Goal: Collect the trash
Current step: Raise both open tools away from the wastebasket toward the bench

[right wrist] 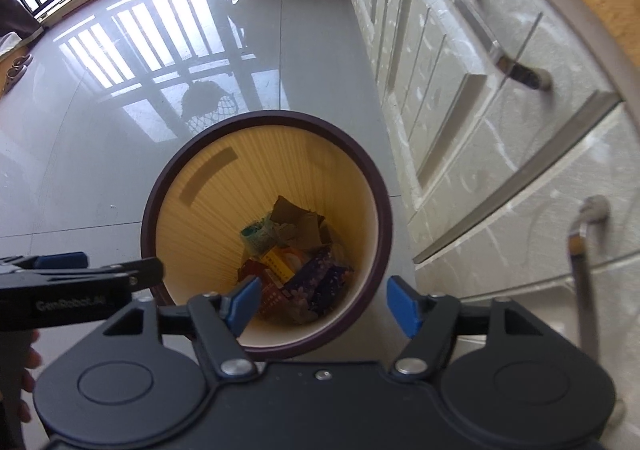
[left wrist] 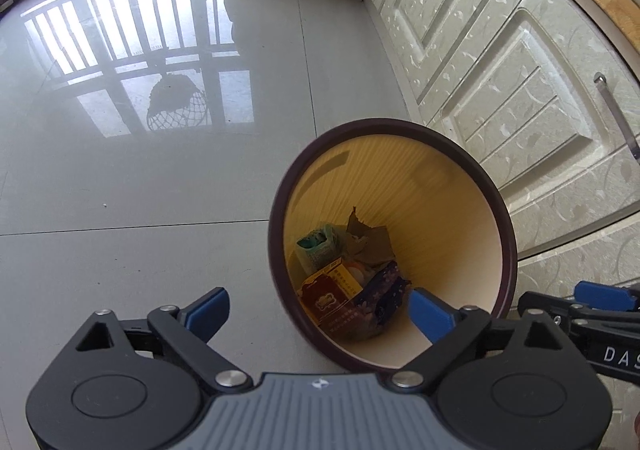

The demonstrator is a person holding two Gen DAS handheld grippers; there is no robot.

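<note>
Maroon-rimmed bin stands on the tiled floor, hard by the cabinet doors at its 3 o'clock. Trash lies at its bottom: red-yellow carton, purple floral box, torn brown cardboard, green wad. My right gripper hangs over the mouth, jaws apart, empty; bin at 12 o'clock. My left gripper stands wide, empty, at the rim's 9 o'clock side. No trash shows on the floor. Right seems nearer.
</note>
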